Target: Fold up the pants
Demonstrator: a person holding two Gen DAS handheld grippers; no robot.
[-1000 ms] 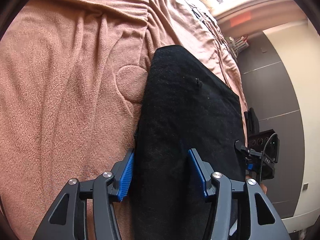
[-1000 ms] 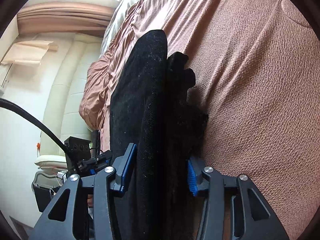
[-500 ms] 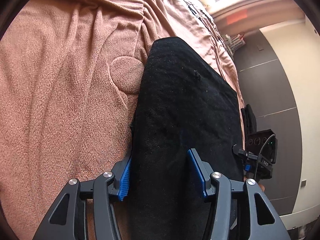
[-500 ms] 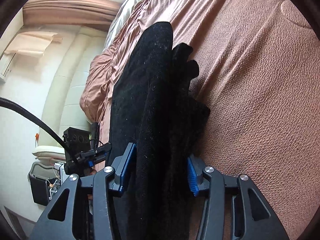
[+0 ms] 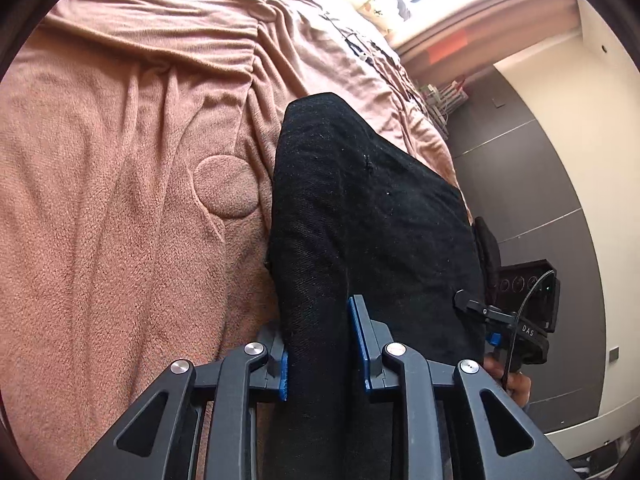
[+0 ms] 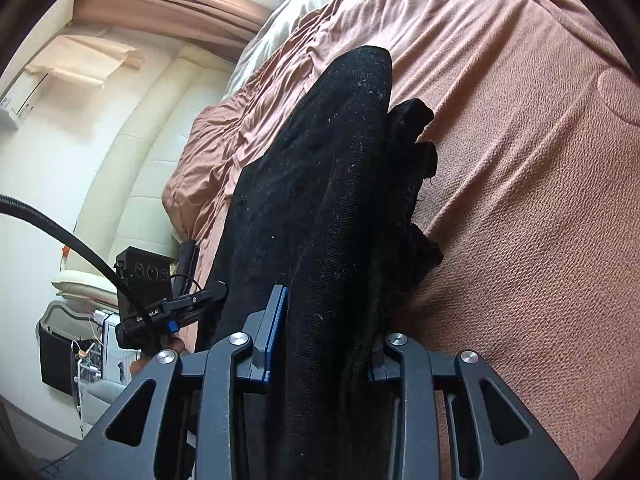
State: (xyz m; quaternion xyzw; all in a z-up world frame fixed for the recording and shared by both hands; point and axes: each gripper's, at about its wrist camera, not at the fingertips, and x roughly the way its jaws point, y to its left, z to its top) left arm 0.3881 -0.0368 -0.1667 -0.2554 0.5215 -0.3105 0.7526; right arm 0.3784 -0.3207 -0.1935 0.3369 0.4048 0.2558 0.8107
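At lower centre of both wrist views, left tongs (image 5: pixel 322 344) and right tongs (image 6: pixel 326 340) clamped on black pants (image 5: pixel 360 216); long axis running straight ahead toward upper frame, over bed (image 5: pixel 120 200).

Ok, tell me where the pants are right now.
The pants lie on the pink blanket near the bed's edge, one end pinched in the left gripper and the other in the right gripper.
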